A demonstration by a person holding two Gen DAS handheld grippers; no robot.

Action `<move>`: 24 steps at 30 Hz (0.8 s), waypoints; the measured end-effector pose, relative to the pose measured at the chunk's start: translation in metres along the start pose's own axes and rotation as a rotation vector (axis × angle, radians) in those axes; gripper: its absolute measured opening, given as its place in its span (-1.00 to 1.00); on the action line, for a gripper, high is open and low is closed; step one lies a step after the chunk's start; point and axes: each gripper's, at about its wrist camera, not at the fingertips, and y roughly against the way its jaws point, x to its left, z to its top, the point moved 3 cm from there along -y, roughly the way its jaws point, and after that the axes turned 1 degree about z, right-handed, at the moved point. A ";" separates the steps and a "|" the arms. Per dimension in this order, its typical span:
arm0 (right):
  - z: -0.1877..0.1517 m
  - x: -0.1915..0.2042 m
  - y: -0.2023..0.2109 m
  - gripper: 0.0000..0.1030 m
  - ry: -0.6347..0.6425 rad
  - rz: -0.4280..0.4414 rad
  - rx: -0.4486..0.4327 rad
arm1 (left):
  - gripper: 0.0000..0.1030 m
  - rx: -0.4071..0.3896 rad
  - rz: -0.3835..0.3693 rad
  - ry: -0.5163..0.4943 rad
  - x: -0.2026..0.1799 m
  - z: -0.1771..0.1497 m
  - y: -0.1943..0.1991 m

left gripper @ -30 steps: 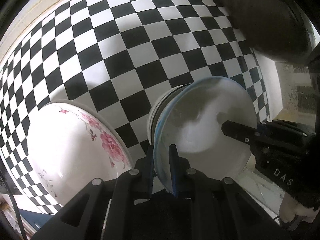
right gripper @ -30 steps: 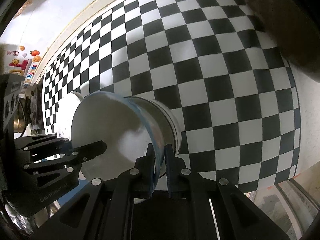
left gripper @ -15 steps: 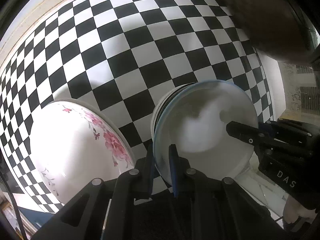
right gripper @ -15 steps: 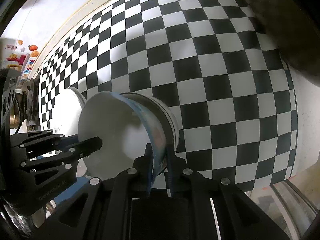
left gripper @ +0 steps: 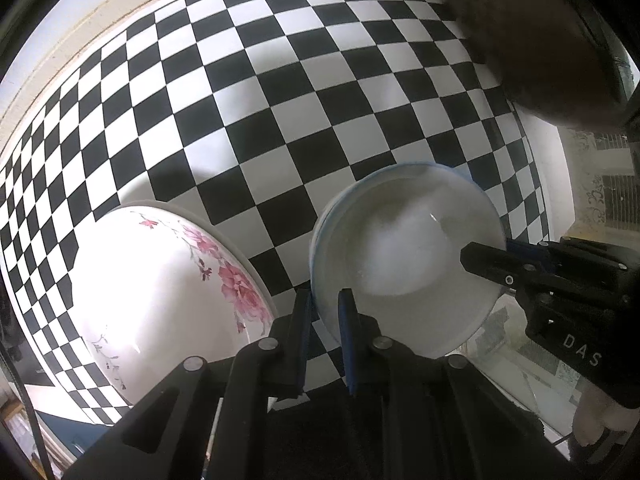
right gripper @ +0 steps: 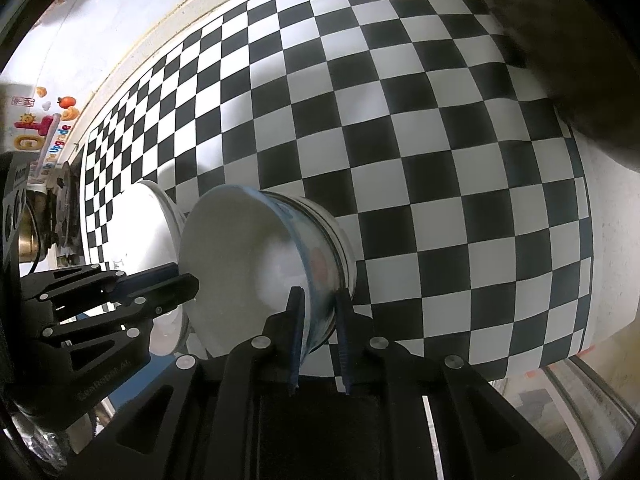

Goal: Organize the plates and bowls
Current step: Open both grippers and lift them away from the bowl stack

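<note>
A white bowl with a blue rim [left gripper: 404,248] sits nested on another white bowl [right gripper: 340,240] on the checkered table. My left gripper [left gripper: 324,300] has its fingers on either side of the blue-rimmed bowl's [right gripper: 248,264] near rim. My right gripper [right gripper: 318,300] straddles the opposite rim, with a small gap at the outer finger. Each gripper shows in the other's view: the right gripper [left gripper: 484,260] and the left gripper [right gripper: 176,280]. A white plate with pink flowers [left gripper: 160,296] lies to the left of the bowls.
The black-and-white checkered cloth [left gripper: 280,112] covers the table, whose edge runs along the right [right gripper: 608,240]. A dark round object [left gripper: 532,32] stands at the far right corner. Clutter and a colourful sticker [right gripper: 40,128] lie off the left side.
The blue-rimmed bowl has come down and levelled onto the bowl beneath it. Both grippers' fingers have spread slightly around the rim.
</note>
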 end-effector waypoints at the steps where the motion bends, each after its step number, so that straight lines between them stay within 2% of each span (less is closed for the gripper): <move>1: 0.000 0.000 0.001 -0.67 -0.002 0.004 -0.001 | -0.76 -0.008 0.001 0.003 0.001 0.000 0.002; 6: -0.001 0.001 0.011 -0.66 0.002 0.002 -0.007 | -0.75 -0.073 0.012 0.020 0.004 -0.002 0.024; 8: -0.004 0.004 0.017 -0.55 0.008 -0.010 -0.010 | -0.68 -0.101 0.012 0.032 0.006 -0.004 0.035; 9: -0.005 0.007 0.021 -0.38 0.011 -0.002 -0.013 | -0.55 -0.108 0.013 0.035 0.007 -0.005 0.039; 10: -0.007 0.009 0.024 -0.13 0.013 0.004 -0.016 | -0.52 -0.117 0.011 0.039 0.009 -0.006 0.044; 11: -0.009 0.012 0.029 0.01 0.019 0.009 -0.021 | -0.52 -0.126 0.008 0.043 0.010 -0.007 0.049; 12: -0.012 0.017 0.036 0.24 0.030 0.010 -0.032 | -0.52 -0.136 0.010 0.048 0.011 -0.009 0.054; 13: -0.014 0.019 0.040 0.32 0.034 0.009 -0.039 | -0.52 -0.144 0.013 0.051 0.011 -0.010 0.059; 17: -0.024 0.030 0.068 0.42 0.053 -0.006 -0.093 | -0.52 -0.177 0.014 0.068 0.012 -0.018 0.080; 24: -0.047 0.044 0.119 0.43 0.072 -0.039 -0.183 | -0.52 -0.237 0.011 0.033 -0.001 -0.039 0.121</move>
